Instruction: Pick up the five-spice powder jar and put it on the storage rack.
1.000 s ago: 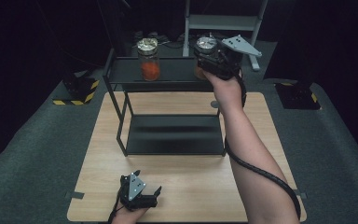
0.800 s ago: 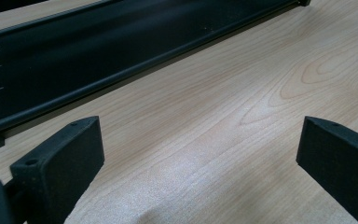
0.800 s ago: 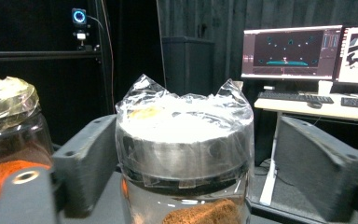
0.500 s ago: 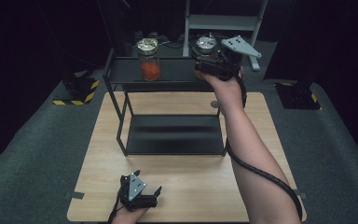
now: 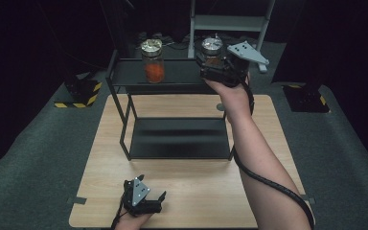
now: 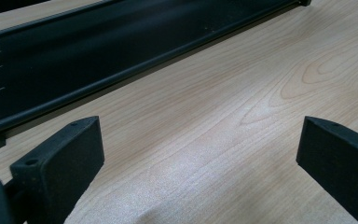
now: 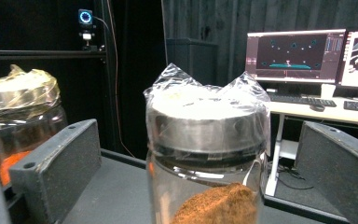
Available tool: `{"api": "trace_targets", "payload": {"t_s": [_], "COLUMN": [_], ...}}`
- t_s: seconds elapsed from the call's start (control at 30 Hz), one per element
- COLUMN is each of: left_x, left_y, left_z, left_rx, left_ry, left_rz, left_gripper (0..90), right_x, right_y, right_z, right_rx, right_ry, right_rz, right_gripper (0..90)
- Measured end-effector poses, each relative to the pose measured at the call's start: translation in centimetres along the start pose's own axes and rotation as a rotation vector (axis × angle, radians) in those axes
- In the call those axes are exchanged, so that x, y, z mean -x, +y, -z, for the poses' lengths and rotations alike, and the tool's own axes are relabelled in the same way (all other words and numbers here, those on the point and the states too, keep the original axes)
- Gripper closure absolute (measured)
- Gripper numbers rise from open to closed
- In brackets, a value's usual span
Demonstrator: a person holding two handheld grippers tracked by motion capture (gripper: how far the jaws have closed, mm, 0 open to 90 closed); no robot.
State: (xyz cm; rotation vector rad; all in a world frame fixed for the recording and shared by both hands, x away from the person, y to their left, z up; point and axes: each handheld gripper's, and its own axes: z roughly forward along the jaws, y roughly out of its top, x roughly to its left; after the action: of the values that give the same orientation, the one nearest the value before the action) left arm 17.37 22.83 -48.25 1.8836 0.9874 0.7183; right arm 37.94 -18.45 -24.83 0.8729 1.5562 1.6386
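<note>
A black two-tier shelf (image 5: 182,73) stands on the wooden table (image 5: 268,143). Its top tier carries two glass jars with metal lids wrapped in plastic film. The jar of orange contents (image 5: 152,62) (image 7: 14,126) is at the left, and the jar of brown powder (image 5: 212,47) (image 7: 207,140) at the right. My right gripper (image 5: 210,62) (image 7: 198,135) is open, with its jaws on either side of the brown jar and a gap on each side. On the table near the front edge rests my left gripper (image 5: 152,188) (image 6: 200,135), open, with bare wood between its jaws and the shelf's lower tier (image 6: 98,51) ahead.
A white metal stand (image 5: 230,21) rises behind the shelf. Yellow-and-black striped bases (image 5: 79,93) sit on the grey floor to the left, and a dark one (image 5: 306,98) to the right. Beyond the shelf are a desk with monitors (image 7: 293,51) and a small camera (image 7: 85,18).
My right gripper has drawn back a little toward the person while the brown jar stays in place on the top tier. The left gripper has not moved.
</note>
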Motion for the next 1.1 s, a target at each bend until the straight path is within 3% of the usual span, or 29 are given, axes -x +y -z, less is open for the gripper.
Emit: {"api": "trace_targets", "payload": {"t_s": [0.57, 1.1], "left_x": [0.0, 0.1], "left_y": [0.0, 0.1], "left_z": [0.0, -0.1], "left_rx": [-0.003, -0.006], "left_ry": [0.0, 0.003], "left_rz": [-0.001, -0.007], "left_gripper": [1.0, 1.0], "right_x": [-0.4, 0.0], "right_y": [-0.1, -0.8], "right_z": [2.9, 7.1], "right_rx": [0.031, 0.051], "right_ry": [0.016, 0.026], "right_rz": [0.027, 0.035], "right_gripper": [0.0, 0.0]}}
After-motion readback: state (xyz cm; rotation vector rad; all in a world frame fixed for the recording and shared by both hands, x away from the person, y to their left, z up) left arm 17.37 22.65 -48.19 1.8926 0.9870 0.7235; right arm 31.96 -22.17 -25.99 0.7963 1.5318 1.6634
